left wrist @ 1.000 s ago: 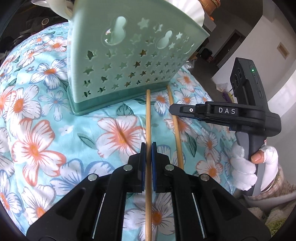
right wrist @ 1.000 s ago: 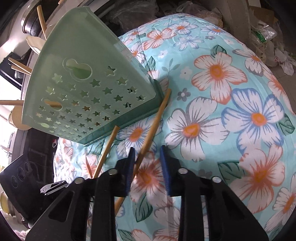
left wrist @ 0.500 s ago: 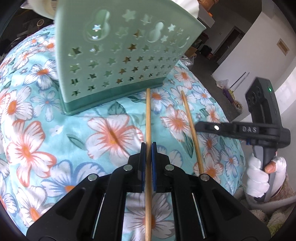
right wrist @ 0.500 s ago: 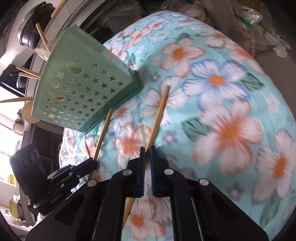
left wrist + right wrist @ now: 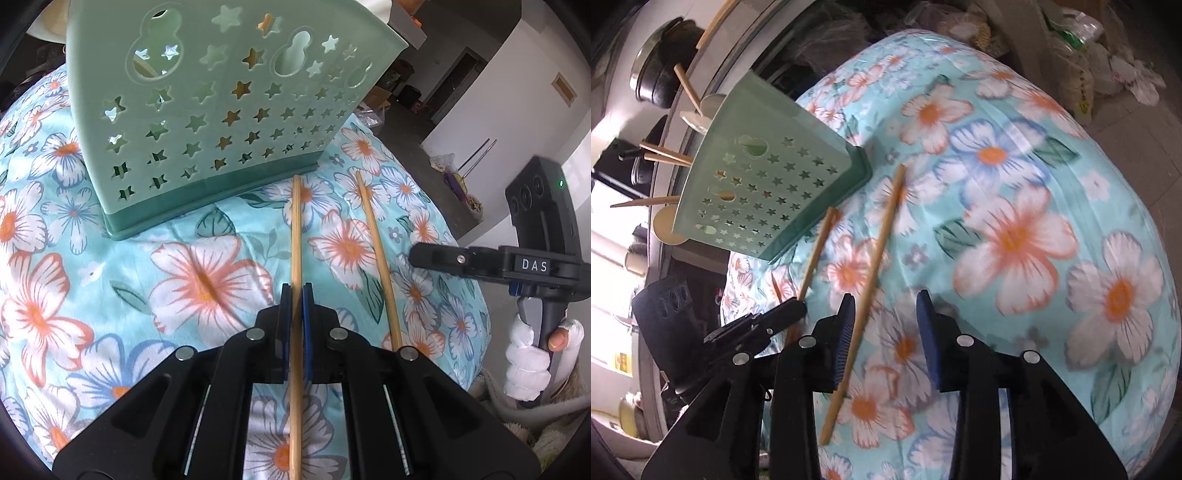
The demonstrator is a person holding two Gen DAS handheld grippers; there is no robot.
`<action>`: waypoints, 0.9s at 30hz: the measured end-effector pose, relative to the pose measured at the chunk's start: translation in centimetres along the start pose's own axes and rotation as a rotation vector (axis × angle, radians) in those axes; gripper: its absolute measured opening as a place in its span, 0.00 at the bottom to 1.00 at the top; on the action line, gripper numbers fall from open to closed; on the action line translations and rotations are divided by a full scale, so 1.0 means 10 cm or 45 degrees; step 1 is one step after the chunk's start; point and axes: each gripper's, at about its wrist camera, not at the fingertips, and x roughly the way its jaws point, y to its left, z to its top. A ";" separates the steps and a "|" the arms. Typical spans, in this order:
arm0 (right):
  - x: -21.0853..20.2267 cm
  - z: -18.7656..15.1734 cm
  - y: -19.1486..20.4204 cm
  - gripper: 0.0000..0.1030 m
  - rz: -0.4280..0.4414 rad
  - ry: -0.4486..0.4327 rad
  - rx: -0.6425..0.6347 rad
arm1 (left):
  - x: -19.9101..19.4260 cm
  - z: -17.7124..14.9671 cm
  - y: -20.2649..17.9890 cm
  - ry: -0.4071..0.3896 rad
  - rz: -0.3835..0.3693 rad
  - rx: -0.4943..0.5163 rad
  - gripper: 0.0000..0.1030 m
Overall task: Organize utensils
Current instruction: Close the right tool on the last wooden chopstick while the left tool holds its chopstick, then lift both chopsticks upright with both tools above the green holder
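Note:
My left gripper (image 5: 294, 295) is shut on a wooden chopstick (image 5: 296, 229) whose far tip rests near the base of the pale green star-cut utensil holder (image 5: 221, 110). A second chopstick (image 5: 373, 254) lies on the floral cloth just to its right. In the right wrist view this second chopstick (image 5: 882, 236) lies on the cloth between my right gripper's (image 5: 884, 306) opening jaws, close to the left pad, and neither pad presses on it. The left gripper (image 5: 798, 306) with its chopstick (image 5: 816, 251) shows at lower left there. The right gripper (image 5: 413, 254) hangs beside the table's right edge.
The holder (image 5: 768, 192) stands at the far side of the round table's floral cloth (image 5: 1015, 229), with wooden chopsticks (image 5: 665, 158) and spoons sticking out of its top. Pots and clutter lie beyond the table. A gloved hand (image 5: 524, 354) holds the right gripper.
The right gripper closed around the second chopstick, then opened; the chopstick lies on the cloth. The right gripper drew back from the holder. The left gripper keeps its chopstick.

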 end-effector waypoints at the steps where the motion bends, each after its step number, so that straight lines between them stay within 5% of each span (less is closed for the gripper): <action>1: 0.03 0.02 0.04 0.34 -0.013 -0.002 -0.024 | 0.00 0.01 0.00 -0.002 0.003 -0.004 0.05; 8: 0.35 0.19 0.25 0.32 -0.143 -0.005 -0.164 | 0.03 0.04 0.03 0.001 0.017 -0.018 0.05; 10: 0.35 0.19 0.25 0.15 -0.190 -0.012 -0.178 | 0.03 0.05 0.03 0.004 0.027 -0.011 0.05; 15: 0.24 0.11 0.06 0.06 -0.100 0.025 -0.084 | 0.05 0.04 -0.01 0.013 0.072 0.027 0.05; 27: 0.01 -0.11 -0.10 0.09 -0.081 0.076 -0.055 | 0.22 0.23 -0.26 0.073 0.249 0.223 0.09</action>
